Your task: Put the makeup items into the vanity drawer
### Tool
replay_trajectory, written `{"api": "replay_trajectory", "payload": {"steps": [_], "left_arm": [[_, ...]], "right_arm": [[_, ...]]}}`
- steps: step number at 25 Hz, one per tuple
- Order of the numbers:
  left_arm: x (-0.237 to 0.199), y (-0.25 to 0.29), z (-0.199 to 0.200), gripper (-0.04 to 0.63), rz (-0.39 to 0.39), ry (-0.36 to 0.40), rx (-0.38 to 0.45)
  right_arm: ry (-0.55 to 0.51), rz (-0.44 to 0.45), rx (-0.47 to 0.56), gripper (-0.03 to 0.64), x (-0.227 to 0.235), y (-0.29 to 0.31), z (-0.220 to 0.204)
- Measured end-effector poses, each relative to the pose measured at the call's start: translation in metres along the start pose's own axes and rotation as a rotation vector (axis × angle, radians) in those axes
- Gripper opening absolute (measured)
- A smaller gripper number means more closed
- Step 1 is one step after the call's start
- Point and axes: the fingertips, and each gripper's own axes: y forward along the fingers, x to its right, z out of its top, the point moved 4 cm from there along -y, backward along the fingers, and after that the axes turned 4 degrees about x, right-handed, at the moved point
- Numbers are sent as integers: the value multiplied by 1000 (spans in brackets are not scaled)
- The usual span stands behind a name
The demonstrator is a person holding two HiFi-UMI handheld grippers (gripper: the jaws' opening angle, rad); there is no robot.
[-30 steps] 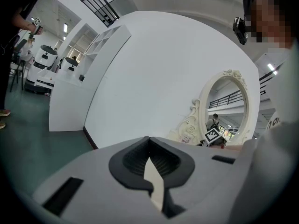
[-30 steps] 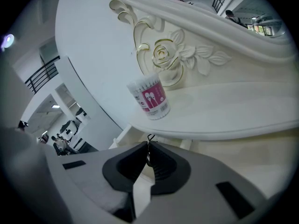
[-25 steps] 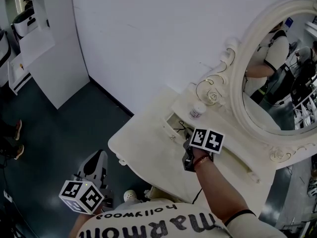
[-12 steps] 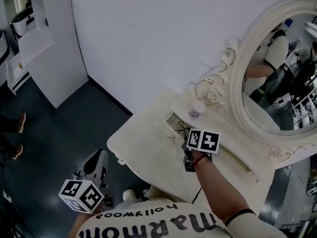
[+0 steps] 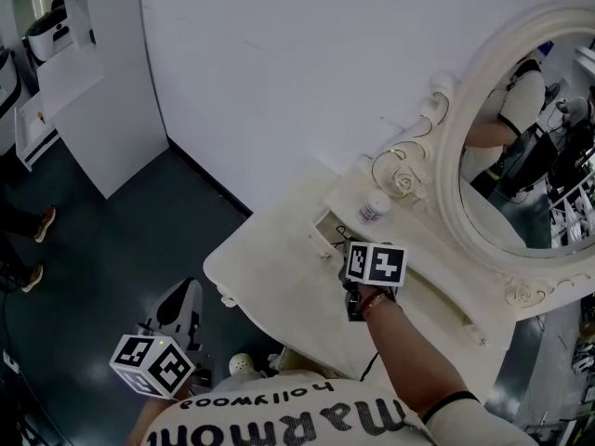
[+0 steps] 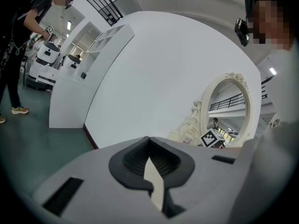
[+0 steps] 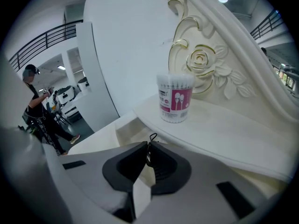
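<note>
A cream vanity [image 5: 270, 277] has a small drawer [image 5: 325, 228] open under its raised shelf. A tub of cotton swabs [image 5: 375, 206] [image 7: 175, 98] stands on that shelf below the carved rose. My right gripper [image 5: 346, 254] [image 7: 147, 146] is over the tabletop at the drawer's mouth. Its jaws are shut, and a thin black wire-like item [image 7: 150, 138] sticks out from between their tips. My left gripper [image 5: 178, 312] [image 6: 149, 146] hangs low over the dark floor to the left of the vanity. It is shut with nothing in it.
A big oval mirror [image 5: 521, 156] in an ornate frame rises behind the shelf. A white wall runs behind the vanity and a white cabinet [image 5: 84, 72] stands at the far left. A person's feet [image 5: 42, 223] are on the floor at the left edge.
My right gripper has shifted a little to the left, closer to the open drawer. The left gripper has stayed where it was.
</note>
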Motion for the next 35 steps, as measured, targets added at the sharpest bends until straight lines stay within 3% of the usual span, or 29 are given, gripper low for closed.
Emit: {"api": "replay_trajectory", "payload": {"steps": [7, 18, 35], "left_arm": [[-5, -3, 1, 8, 13, -8, 7], [-5, -1, 0, 8, 5, -22, 0], [-5, -5, -5, 8, 7, -27, -12]], "right_arm": [[-46, -10, -46, 38, -4, 4, -3], [-36, 2, -83, 38, -5, 6, -3], [53, 50, -132, 38, -5, 9, -2]]}}
